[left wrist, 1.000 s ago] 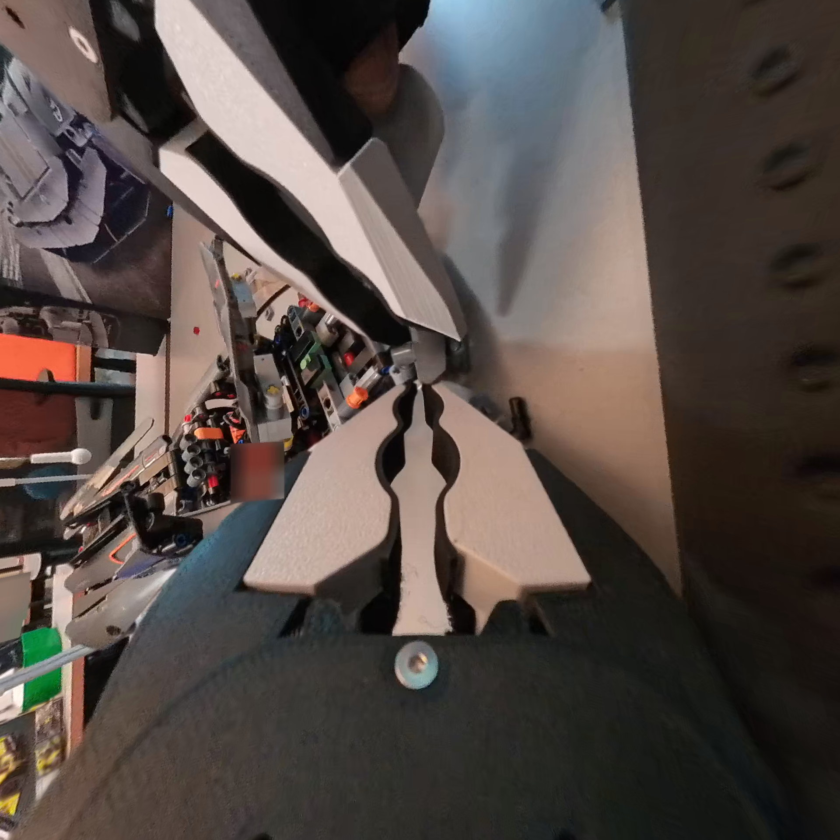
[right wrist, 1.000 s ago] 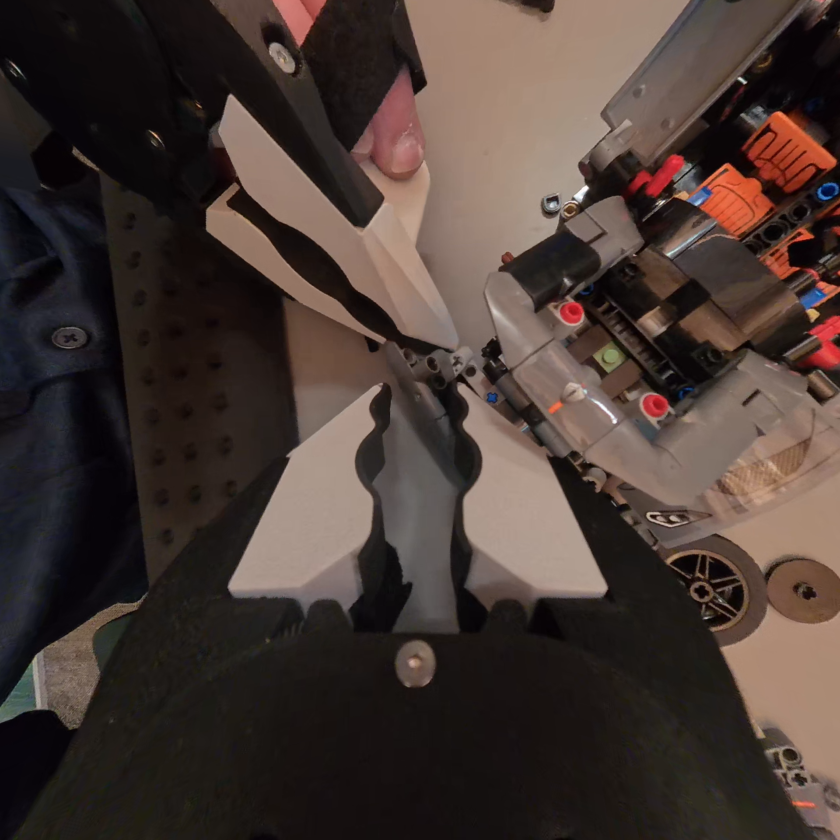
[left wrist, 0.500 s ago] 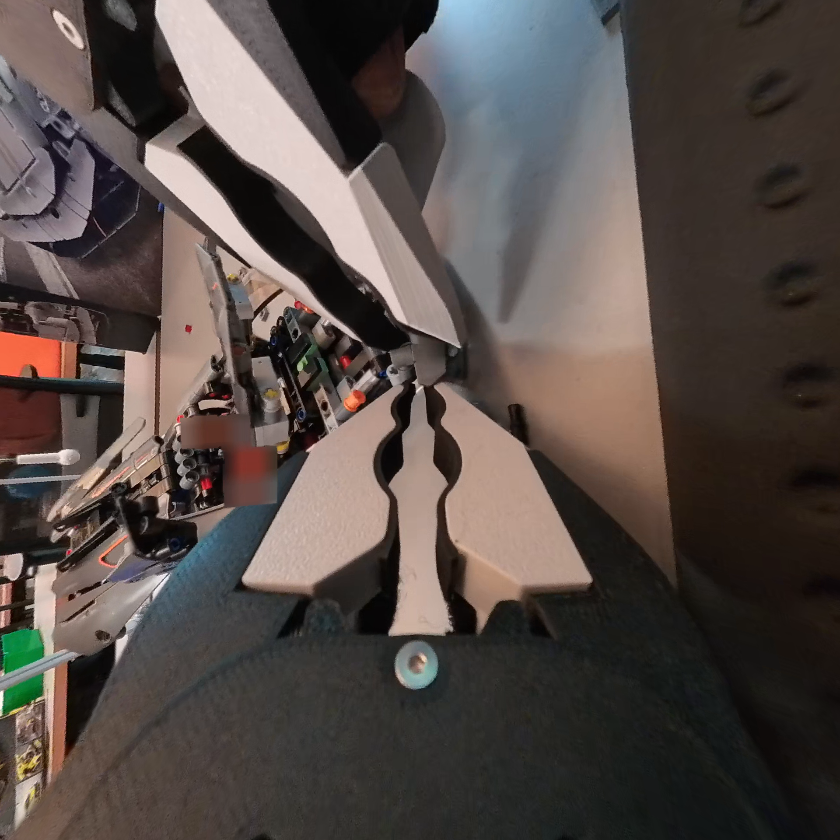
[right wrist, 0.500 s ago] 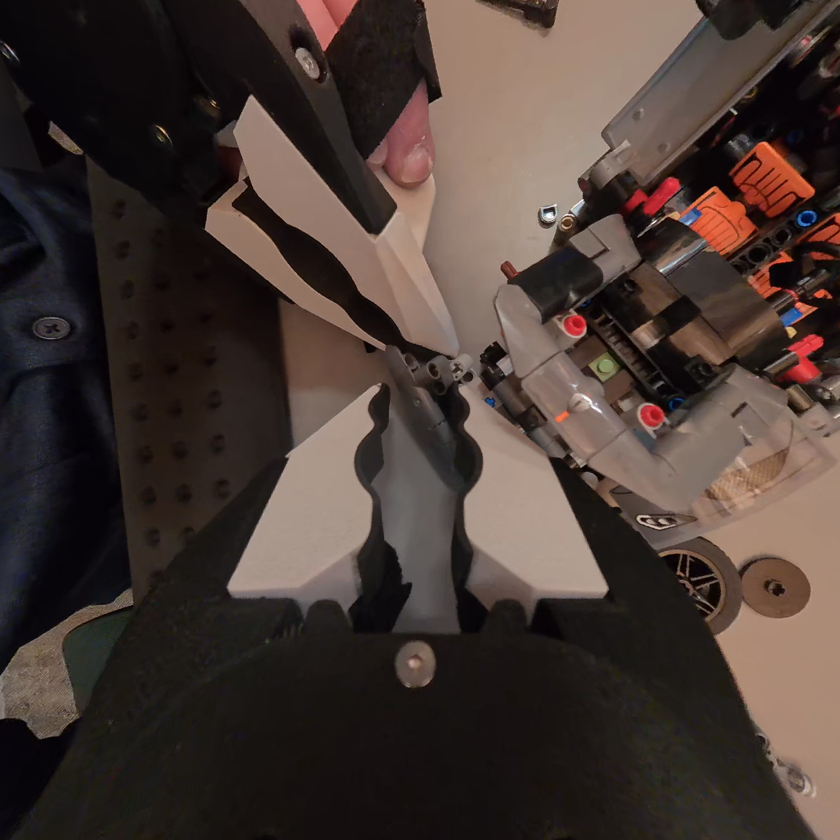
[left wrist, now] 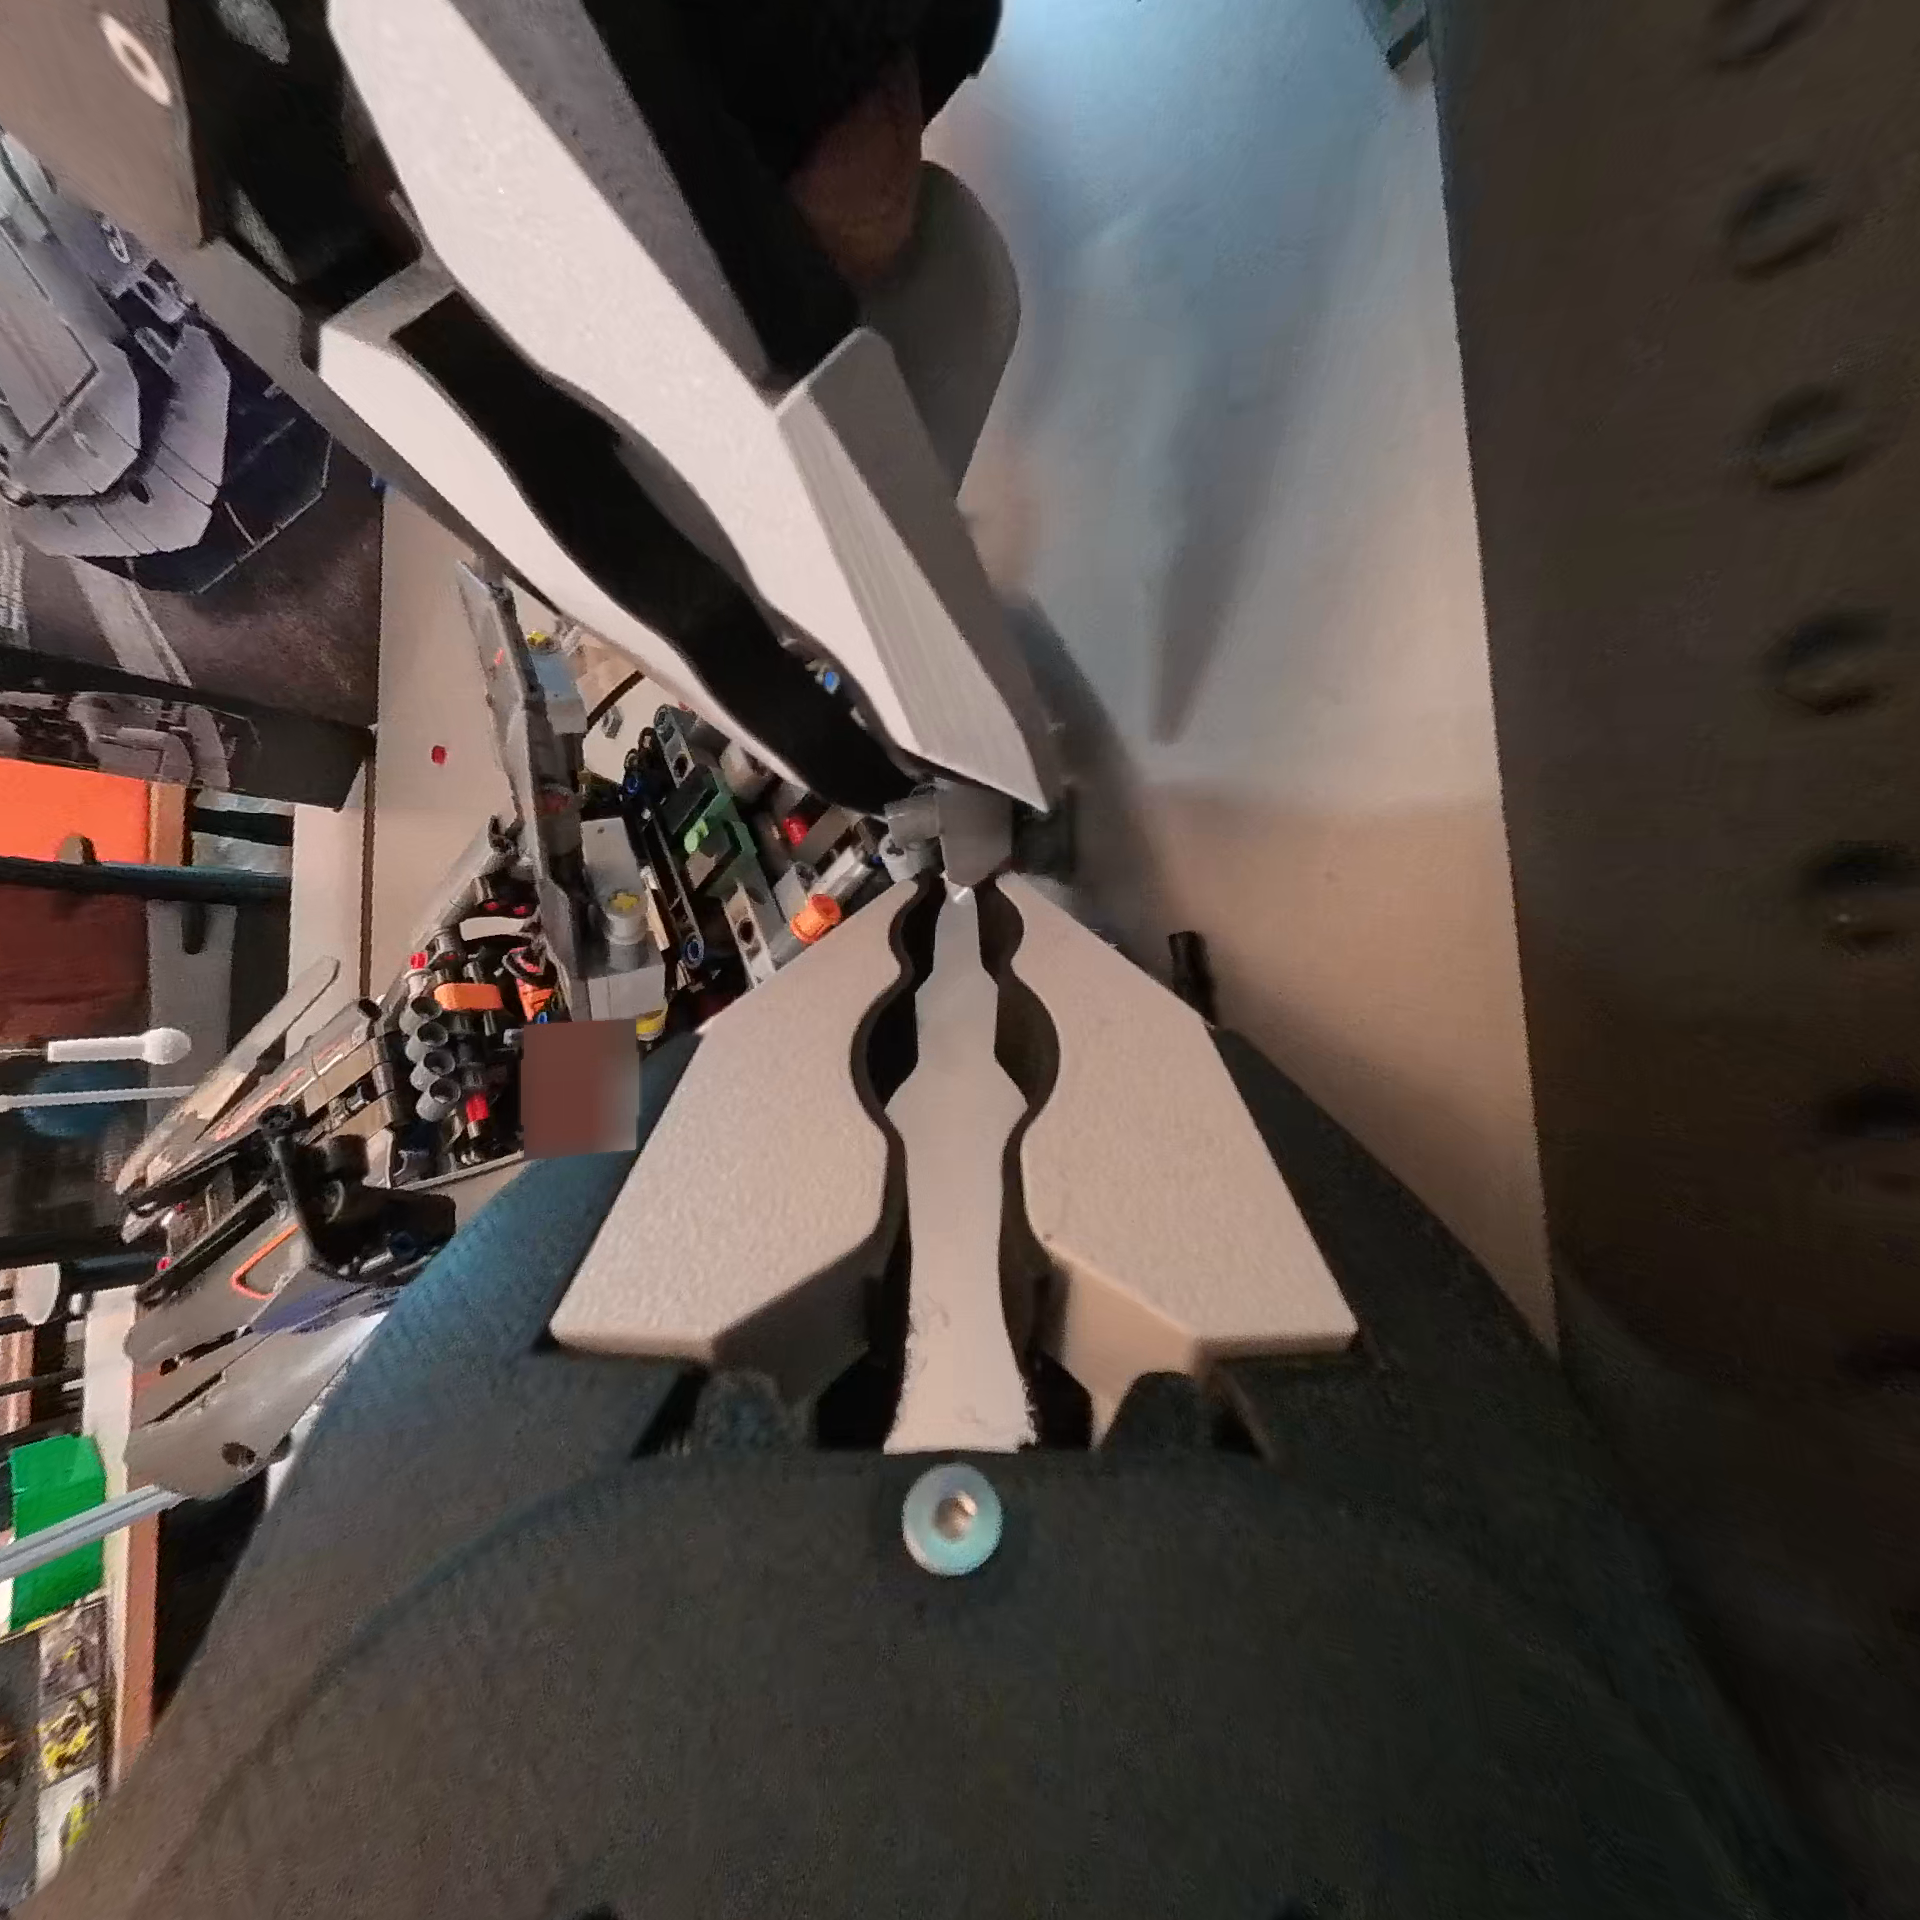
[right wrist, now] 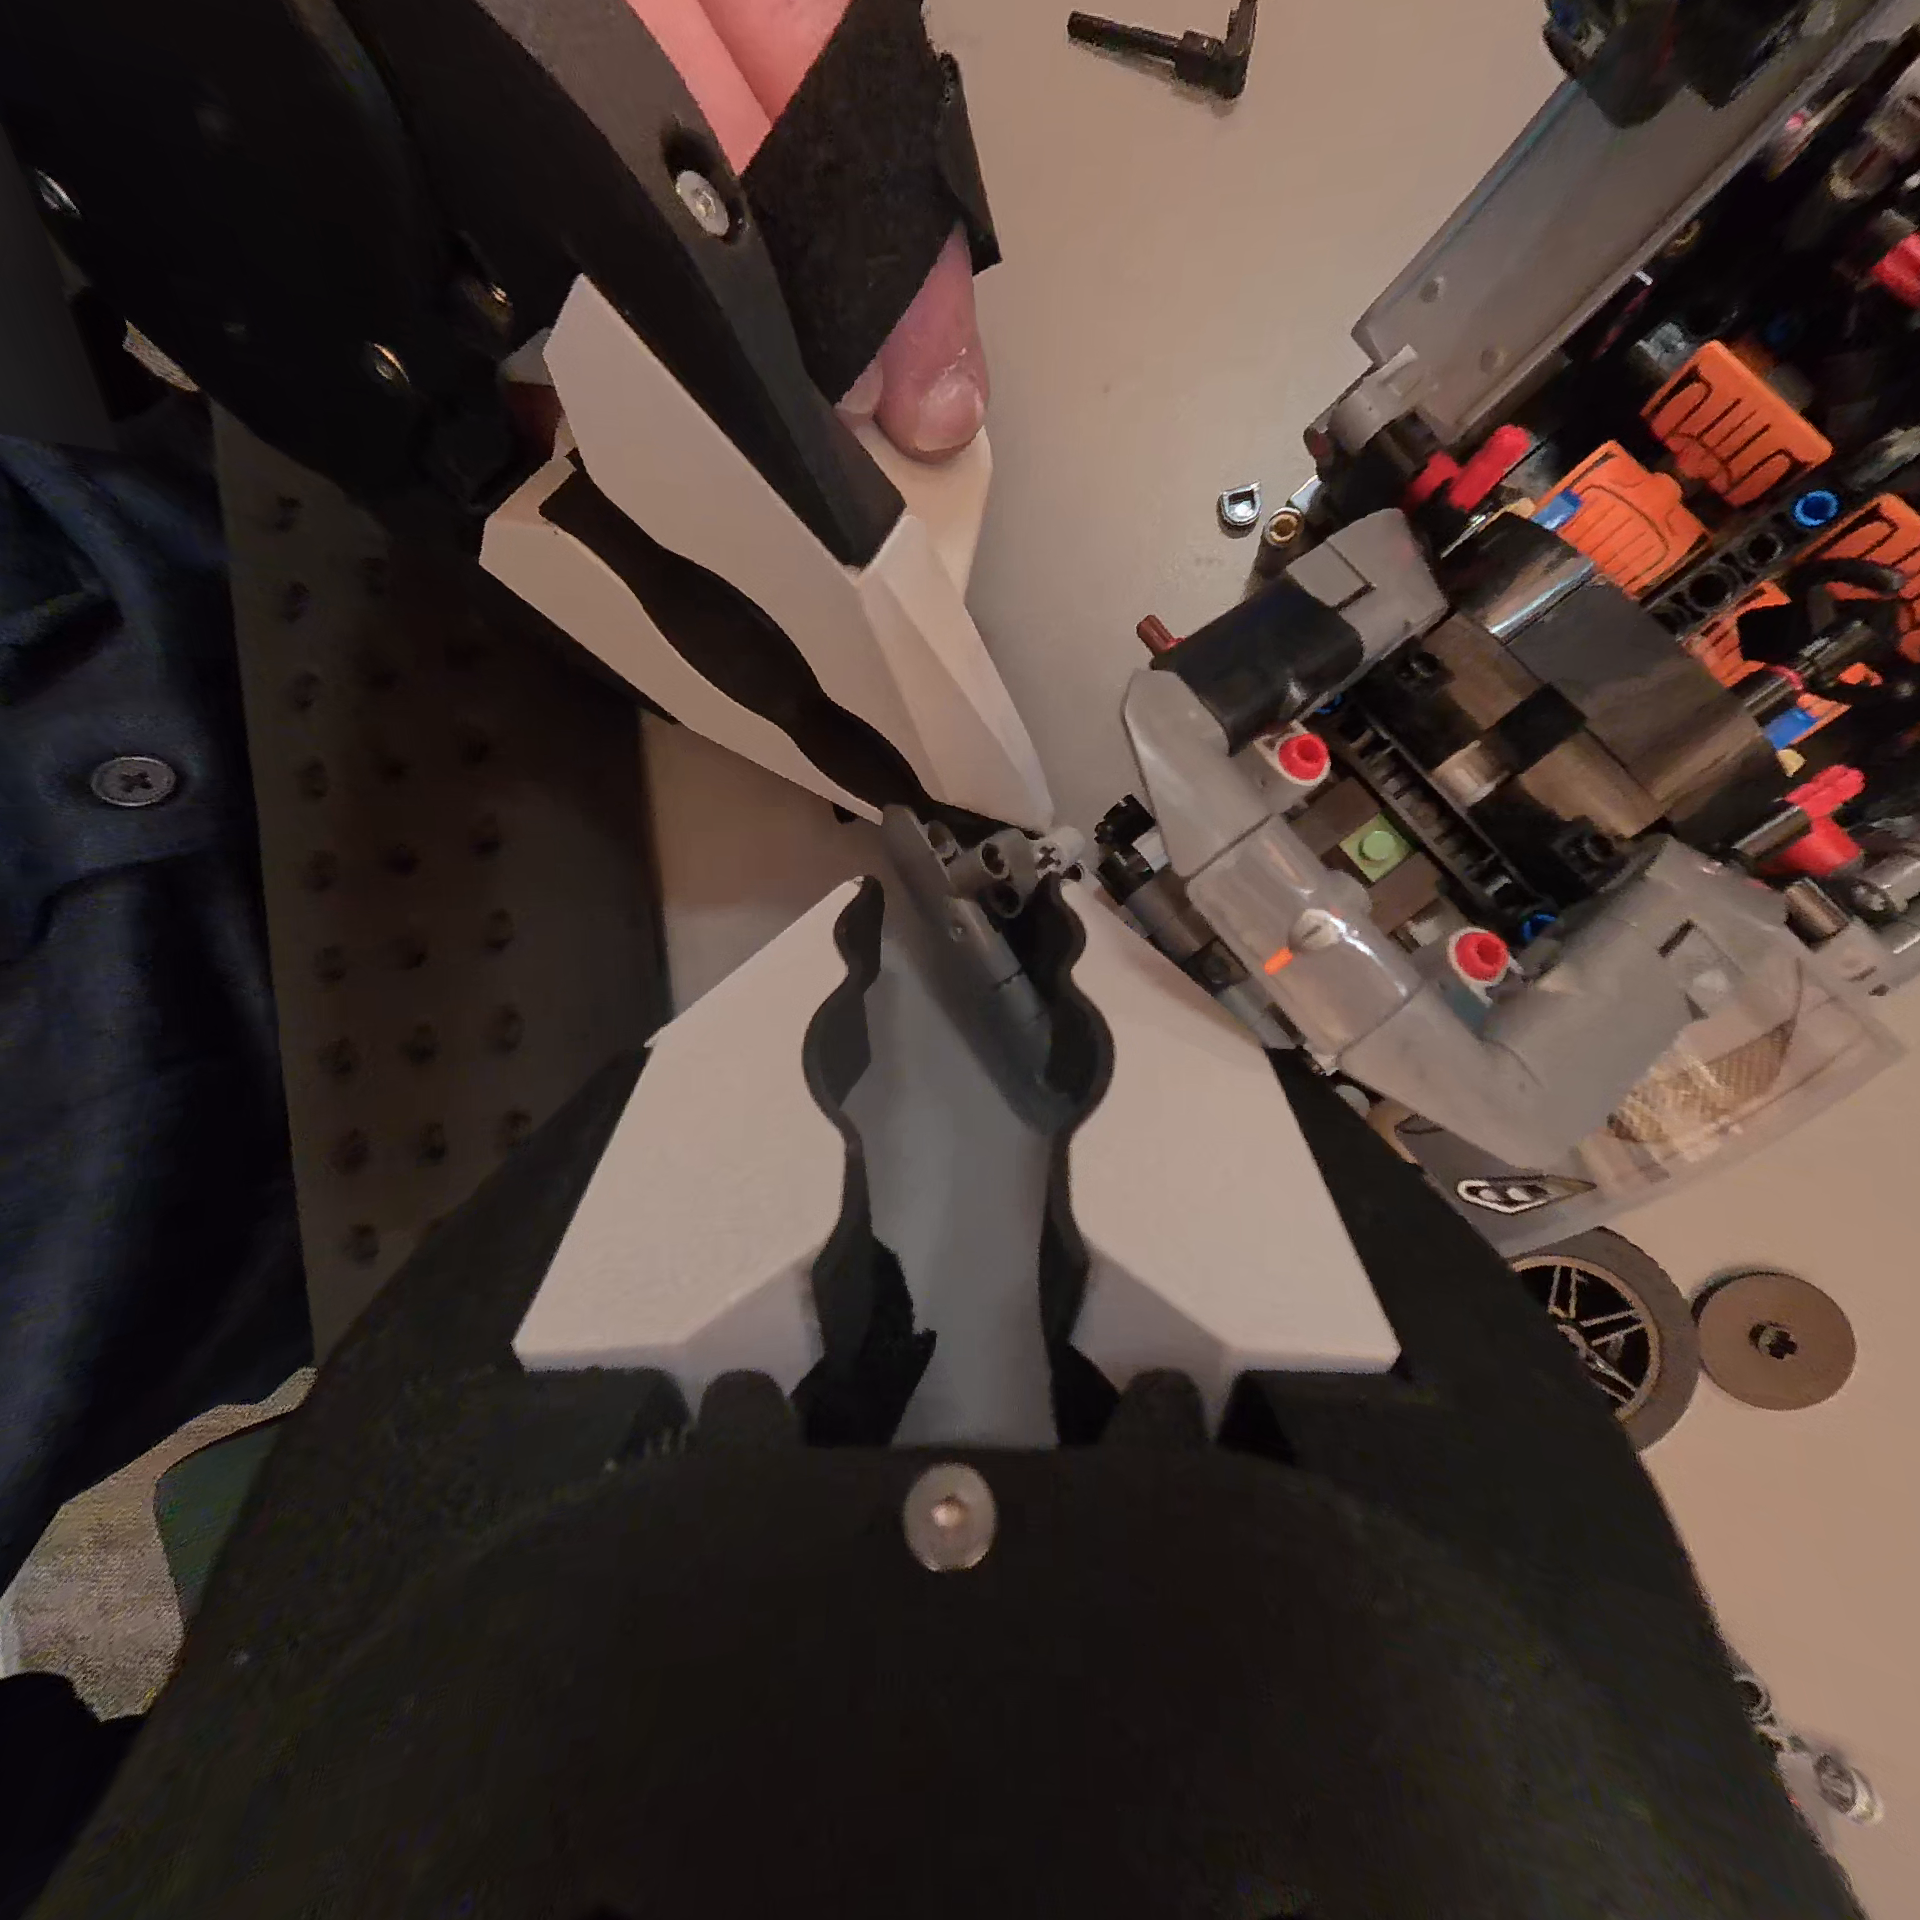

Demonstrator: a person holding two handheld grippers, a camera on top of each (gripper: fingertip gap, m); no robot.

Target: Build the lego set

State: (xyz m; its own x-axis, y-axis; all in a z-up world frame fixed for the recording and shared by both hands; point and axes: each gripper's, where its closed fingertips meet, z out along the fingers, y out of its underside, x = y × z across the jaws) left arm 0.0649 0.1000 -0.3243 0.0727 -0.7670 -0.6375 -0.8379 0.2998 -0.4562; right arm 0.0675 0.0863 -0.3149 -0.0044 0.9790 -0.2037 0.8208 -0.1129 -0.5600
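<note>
A small grey lego assembly [right wrist: 966, 935] of pins and a beam is held between both grippers above the table. My right gripper [right wrist: 966, 883] is shut on it, and the piece lies slanted between its white fingers. My left gripper [right wrist: 987, 810] comes in from the upper left and pinches the top end of the piece. In the left wrist view my left gripper [left wrist: 956, 883] is shut on the grey piece [left wrist: 935, 831], with the right gripper [left wrist: 987, 790] meeting it tip to tip from above. The partly built grey, black and orange lego car [right wrist: 1507, 883] stands just right of the tips; it also shows in the left wrist view [left wrist: 623, 883].
A spoked wheel [right wrist: 1600, 1320] and a dark disc [right wrist: 1771, 1340] lie on the beige table by the car. A black angled pin [right wrist: 1164, 42] and a small silver part [right wrist: 1242, 504] lie farther back. A perforated board [right wrist: 395, 831] runs along the left. The set's box [left wrist: 104, 416] stands behind. The grippers are tip to tip, or close to it.
Both grippers stay closed tip to tip on the small grey assembly. The views shift only slightly, and the black pin comes further into the top of the right wrist view.
</note>
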